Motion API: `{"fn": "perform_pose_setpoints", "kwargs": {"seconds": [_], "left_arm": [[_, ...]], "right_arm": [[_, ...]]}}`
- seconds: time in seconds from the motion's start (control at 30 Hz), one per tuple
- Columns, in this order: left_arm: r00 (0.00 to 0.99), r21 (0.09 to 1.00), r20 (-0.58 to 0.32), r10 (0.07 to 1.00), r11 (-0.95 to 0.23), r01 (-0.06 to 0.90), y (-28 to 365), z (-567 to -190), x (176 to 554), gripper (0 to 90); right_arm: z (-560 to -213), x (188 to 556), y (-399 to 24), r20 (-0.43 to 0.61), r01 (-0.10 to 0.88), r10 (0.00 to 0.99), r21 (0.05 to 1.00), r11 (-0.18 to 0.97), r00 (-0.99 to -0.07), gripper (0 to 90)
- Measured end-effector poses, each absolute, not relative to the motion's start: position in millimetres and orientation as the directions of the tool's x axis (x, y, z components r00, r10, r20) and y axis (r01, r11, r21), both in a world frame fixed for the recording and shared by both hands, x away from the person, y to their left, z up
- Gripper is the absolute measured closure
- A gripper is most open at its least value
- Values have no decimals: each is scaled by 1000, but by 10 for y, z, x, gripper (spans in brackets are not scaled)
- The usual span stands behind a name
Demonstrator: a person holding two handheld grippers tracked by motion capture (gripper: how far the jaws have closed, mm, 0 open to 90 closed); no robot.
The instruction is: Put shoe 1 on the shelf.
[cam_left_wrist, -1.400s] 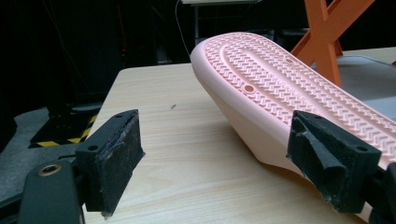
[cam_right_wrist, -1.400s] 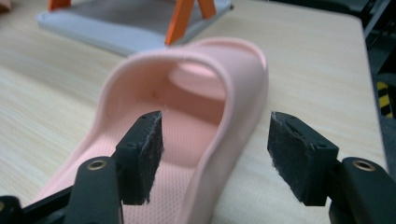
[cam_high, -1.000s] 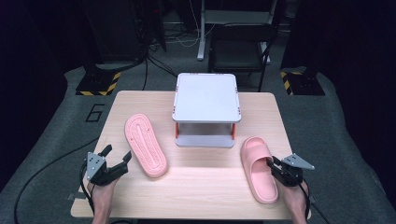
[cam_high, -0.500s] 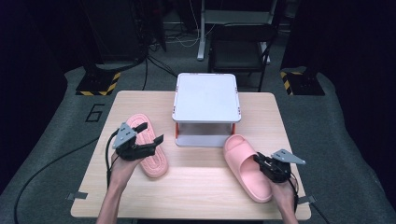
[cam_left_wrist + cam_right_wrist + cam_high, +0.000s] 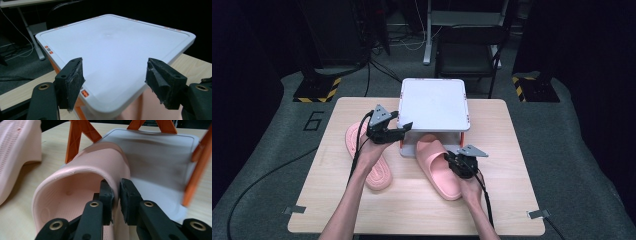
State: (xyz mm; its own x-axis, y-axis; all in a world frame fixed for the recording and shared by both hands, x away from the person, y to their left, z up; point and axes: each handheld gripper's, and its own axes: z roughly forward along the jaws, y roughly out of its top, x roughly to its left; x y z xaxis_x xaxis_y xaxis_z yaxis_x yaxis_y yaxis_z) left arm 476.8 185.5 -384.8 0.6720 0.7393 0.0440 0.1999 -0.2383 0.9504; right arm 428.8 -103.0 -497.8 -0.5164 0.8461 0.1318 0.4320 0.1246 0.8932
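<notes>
Right gripper (image 5: pixel 115 195) is clamping pink foam slipper's (image 5: pixel 439 165) soft, light strap edge; left gripper (image 5: pixel 115 82), holding nothing, has just been narrowing.

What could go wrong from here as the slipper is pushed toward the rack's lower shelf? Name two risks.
1. The right gripper pinches only the thin strap edge of the slipper, so it may slip free or twist.
2. The slipper's toe could catch an orange leg of the white rack and shove it, since the left gripper, open, isn't holding the rack.
</notes>
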Motion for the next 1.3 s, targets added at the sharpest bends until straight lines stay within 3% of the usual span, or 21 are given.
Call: {"fn": "perform_pose_setpoints", "kwargs": {"seconds": [0.37,0.53,0.77,1.0,1.13,1.3], "left_arm": [[647,934,13,762,-240,265,1717,-3946,4938,330],[644,934,15,765,-240,263,1722,-3948,4944,332],[640,936,16,768,-237,262,1726,-3950,4930,336],[644,933,21,765,-247,263,1735,-3947,4919,339],[640,935,16,768,-238,262,1731,-3950,4916,339],[638,938,14,770,-231,259,1728,-3953,4925,340]], "right_arm": [[-5051,4627,-585,178,427,901,904,8,-394,781],[-4987,4644,-623,172,398,882,917,20,-439,510],[-4840,4373,-976,81,328,807,934,144,-584,239],[-4955,3944,-1171,15,317,666,887,334,-746,216],[-5075,3823,-1131,-56,306,635,841,446,-771,239],[-5188,3877,-1056,-28,347,655,830,436,-756,244]]}}
